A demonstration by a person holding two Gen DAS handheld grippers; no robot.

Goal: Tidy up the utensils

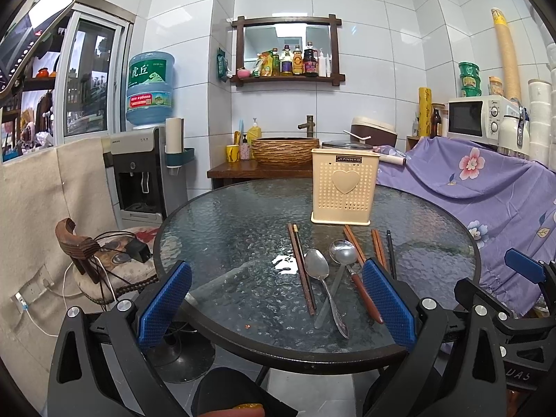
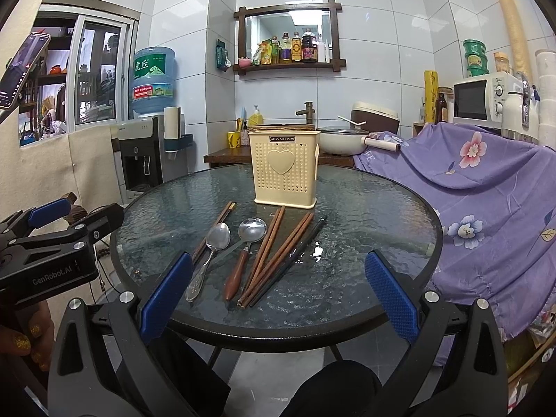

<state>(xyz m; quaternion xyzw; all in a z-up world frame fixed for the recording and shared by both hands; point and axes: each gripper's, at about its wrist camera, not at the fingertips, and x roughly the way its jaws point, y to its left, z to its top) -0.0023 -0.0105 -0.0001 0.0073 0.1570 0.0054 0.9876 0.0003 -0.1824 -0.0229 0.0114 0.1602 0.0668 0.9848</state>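
Observation:
A cream perforated utensil holder (image 1: pixel 344 186) (image 2: pixel 285 173) stands upright at the far side of a round glass table (image 1: pixel 229 222) (image 2: pixel 368 208). In front of it lie a steel spoon (image 1: pixel 317 266) (image 2: pixel 218 236), a wooden-handled ladle (image 1: pixel 343 252) (image 2: pixel 252 228), several brown chopsticks (image 1: pixel 300 267) (image 2: pixel 271 250) and a dark chopstick (image 2: pixel 295 253). My left gripper (image 1: pixel 278 299) is open and empty above the table's near edge. My right gripper (image 2: pixel 278 292) is open and empty, just short of the utensils' near ends.
A purple flowered cloth (image 1: pixel 486 187) (image 2: pixel 486 187) covers furniture at the right. A water dispenser (image 1: pixel 139 173) and a stool with cables (image 1: pixel 114 260) stand left. A wooden sink counter (image 1: pixel 260 166) is behind the table. The other gripper shows in each view's side (image 2: pixel 52 239).

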